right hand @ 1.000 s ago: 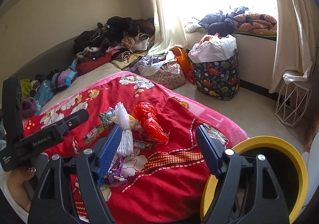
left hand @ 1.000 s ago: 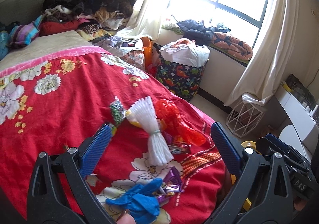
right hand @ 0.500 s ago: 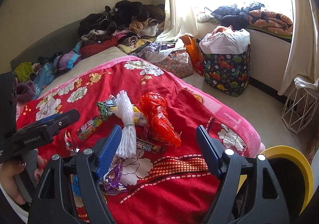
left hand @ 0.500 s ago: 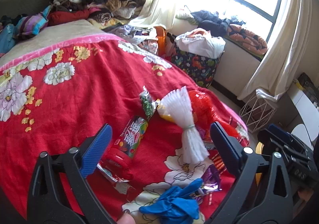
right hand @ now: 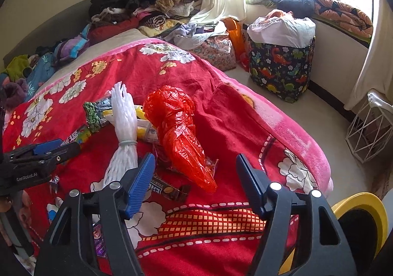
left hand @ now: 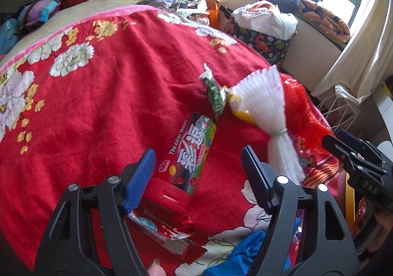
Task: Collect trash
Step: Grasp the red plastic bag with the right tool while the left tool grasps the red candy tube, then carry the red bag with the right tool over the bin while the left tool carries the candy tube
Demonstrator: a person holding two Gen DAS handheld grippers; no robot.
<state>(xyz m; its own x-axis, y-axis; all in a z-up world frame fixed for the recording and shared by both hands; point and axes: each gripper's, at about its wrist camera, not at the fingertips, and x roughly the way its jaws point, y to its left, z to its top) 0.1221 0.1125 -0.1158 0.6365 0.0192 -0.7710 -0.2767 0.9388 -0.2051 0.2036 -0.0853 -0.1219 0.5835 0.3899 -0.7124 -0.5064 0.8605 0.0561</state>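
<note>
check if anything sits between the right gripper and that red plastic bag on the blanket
Nothing visible does. The right gripper, jaws open and just closing, has the red plastic bag tip lying between its fingers, untouched. A brown snack wrapper lies beside the near tip, by the left finger, not across the path.

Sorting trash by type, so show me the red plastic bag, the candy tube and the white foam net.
red plastic bag (right hand: 179,133), right wrist view, crumpled middle.
candy tube (left hand: 190,153), left wrist view, printed label.
white foam net (left hand: 264,104), left wrist view, flared upper half.
</note>
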